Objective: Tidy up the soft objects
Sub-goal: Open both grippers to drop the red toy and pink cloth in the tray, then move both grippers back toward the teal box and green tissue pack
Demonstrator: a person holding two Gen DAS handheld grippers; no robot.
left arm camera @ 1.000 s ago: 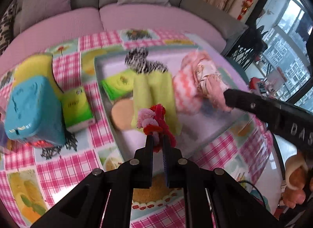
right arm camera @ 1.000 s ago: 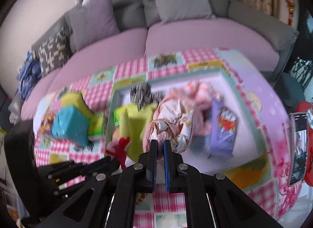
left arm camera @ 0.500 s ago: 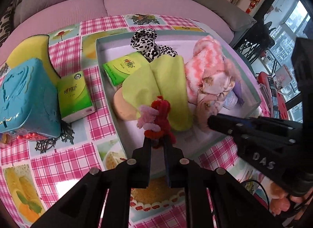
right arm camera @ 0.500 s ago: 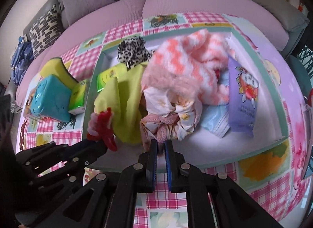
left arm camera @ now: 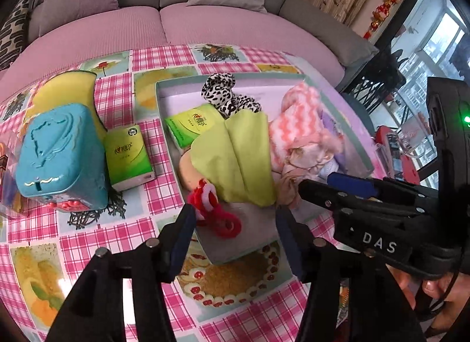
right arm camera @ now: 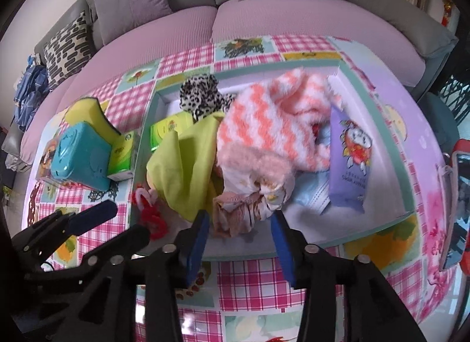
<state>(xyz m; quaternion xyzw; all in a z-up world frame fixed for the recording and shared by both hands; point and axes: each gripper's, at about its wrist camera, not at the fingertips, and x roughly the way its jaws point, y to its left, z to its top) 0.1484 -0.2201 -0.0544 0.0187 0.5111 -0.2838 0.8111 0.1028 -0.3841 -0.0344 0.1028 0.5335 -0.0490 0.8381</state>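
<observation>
A red and pink scrunchie point(left arm camera: 217, 215) lies in the near corner of the teal-rimmed tray point(left arm camera: 235, 254). It sits between the opening jaws of my left gripper point(left arm camera: 235, 218), close to the left finger, and the pads do not press it. My right gripper point(right arm camera: 239, 221) is opening too. A beige and pink cloth bundle point(right arm camera: 235, 212) rests on the tray floor point(right arm camera: 293, 224) between its blue pads, free of them. Behind it lie a yellow-green cloth point(right arm camera: 188, 165) and a pink-and-white striped fluffy cloth point(right arm camera: 270, 124).
The tray also holds a leopard scrunchie point(left arm camera: 223, 95), a green tissue pack point(left arm camera: 191, 124), a purple packet point(right arm camera: 349, 159) and a blue mask point(right arm camera: 311, 195). Left of it on the checked tablecloth stand a blue tin point(left arm camera: 58, 154), a yellow sponge point(left arm camera: 64, 92) and another tissue pack point(left arm camera: 129, 154).
Both grippers have gone from shut to open. The left let go of the red scrunchie and the right let go of the cloth bundle; both now lie in the tray.
</observation>
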